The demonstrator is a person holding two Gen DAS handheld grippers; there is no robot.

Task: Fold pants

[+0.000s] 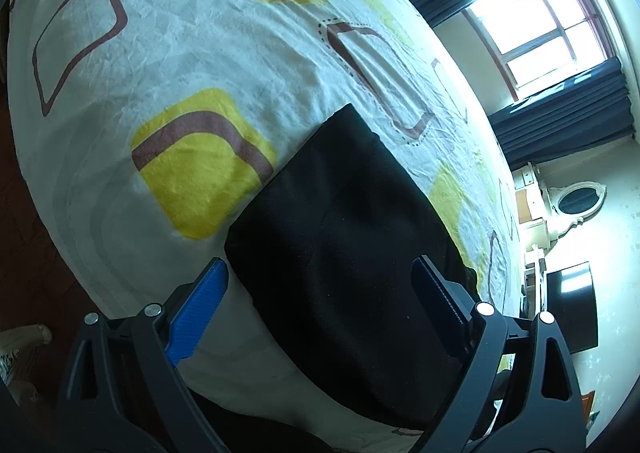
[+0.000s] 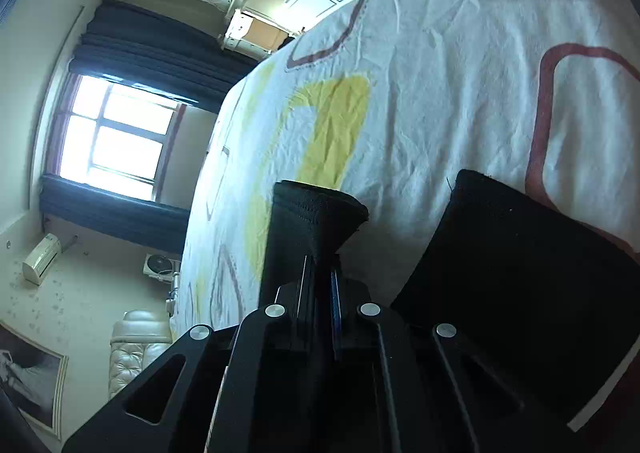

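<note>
Black pants (image 1: 344,245) lie folded into a flat slab on the bed's patterned sheet (image 1: 192,53). My left gripper (image 1: 320,273) is open, its blue fingers (image 1: 200,305) spread on both sides of the near end of the pants, holding nothing. In the right wrist view my right gripper (image 2: 320,273) is shut on a stitched edge of the black pants (image 2: 316,213), lifted above the sheet (image 2: 440,93). The rest of the pants (image 2: 520,273) lies to the right on the bed.
The bed edge drops to a dark floor (image 1: 24,213) on the left. A window with dark curtains (image 1: 540,25), a dresser with an oval mirror (image 1: 576,201), a fan (image 2: 160,265) and a padded headboard (image 2: 136,349) surround the bed.
</note>
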